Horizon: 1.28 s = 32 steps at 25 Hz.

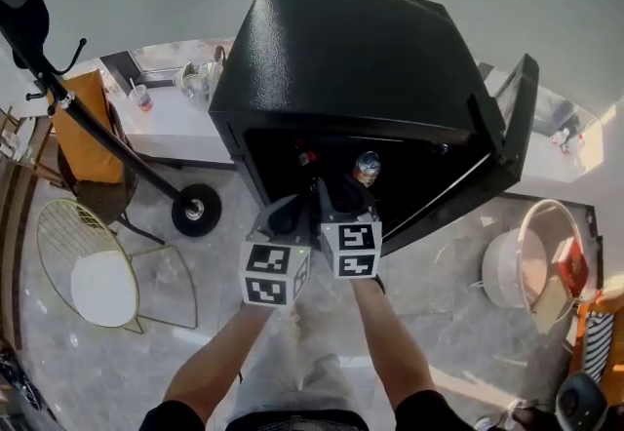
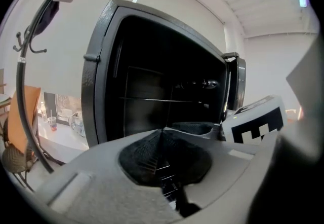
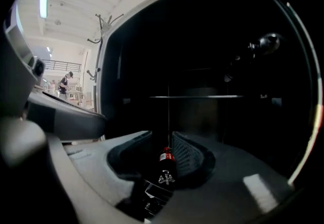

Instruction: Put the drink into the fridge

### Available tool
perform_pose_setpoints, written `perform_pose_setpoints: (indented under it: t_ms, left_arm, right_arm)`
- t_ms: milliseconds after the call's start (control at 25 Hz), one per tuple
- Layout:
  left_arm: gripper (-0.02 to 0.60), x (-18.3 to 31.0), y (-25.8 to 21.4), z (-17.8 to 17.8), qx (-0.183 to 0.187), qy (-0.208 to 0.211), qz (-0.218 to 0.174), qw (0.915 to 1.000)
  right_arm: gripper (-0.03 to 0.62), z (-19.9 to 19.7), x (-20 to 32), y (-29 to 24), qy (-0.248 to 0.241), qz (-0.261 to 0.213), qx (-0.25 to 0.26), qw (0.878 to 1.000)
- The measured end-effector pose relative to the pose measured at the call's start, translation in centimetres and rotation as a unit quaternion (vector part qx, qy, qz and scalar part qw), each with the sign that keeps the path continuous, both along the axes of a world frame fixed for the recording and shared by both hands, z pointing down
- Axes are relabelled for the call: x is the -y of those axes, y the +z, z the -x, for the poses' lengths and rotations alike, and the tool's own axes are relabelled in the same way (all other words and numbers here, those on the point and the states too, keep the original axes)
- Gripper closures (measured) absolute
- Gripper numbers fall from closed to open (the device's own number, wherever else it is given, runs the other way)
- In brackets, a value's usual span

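The left gripper (image 2: 162,134) is seen with its jaws pressed together on nothing, just before the open fridge (image 1: 341,49). Beside it, the right gripper (image 3: 162,136) is seen with its jaws parted, gripping nothing. Through their gap the drink (image 3: 164,170), a dark red-capped bottle, is seen upright inside the fridge, clear of the pads. The door (image 1: 512,117) is swung out to the right.

We see the drink (image 3: 165,167), a small dark bottle with a red cap, standing upright low inside the fridge (image 1: 351,58). The fridge is black and boxy, its door (image 1: 509,117) swung open and its inside dark, with a wire shelf (image 3: 195,97) across it.
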State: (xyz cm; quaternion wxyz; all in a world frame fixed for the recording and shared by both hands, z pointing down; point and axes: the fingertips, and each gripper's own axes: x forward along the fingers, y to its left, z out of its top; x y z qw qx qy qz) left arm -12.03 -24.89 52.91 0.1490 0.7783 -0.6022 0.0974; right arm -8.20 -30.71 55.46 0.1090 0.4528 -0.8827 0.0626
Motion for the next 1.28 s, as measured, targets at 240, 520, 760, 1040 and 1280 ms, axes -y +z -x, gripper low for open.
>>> perform_pose_setpoints:
  t_ms: [240, 520, 760, 1040, 1280]
  left_arm:
    - [0.577, -1.8, -5.1, -1.3, 0.007, 0.001, -0.002, 1.0]
    - [0.577, -4.2, -10.3, -2.6, 0.008, 0.007, -0.007, 0.9999]
    - [0.577, -6.5, -13.1, -4.6, 0.011, 0.011, -0.018, 0.9997]
    - [0.577, -10.5, -15.4, -8.0, 0.021, 0.025, -0.03, 0.999]
    - [0.577, -13.9, -16.9, -10.2, 0.022, 0.029, -0.042, 0.9984]
  right_arm:
    - [0.499, -1.9, -3.7, -6.3, 0.0, 0.002, 0.001, 1.0]
    - [0.52, -4.1, -8.0, -13.0, 0.005, -0.005, -0.004, 1.0]
    - [0.548, -6.4, -11.8, -16.6, 0.005, -0.022, -0.012, 1.0]
    - [0.572, -9.8, -15.8, -20.2, 0.007, -0.037, 0.005, 0.999]
    - [0.592, -11.3, -19.5, -21.2, -0.009, -0.035, 0.01, 0.999]
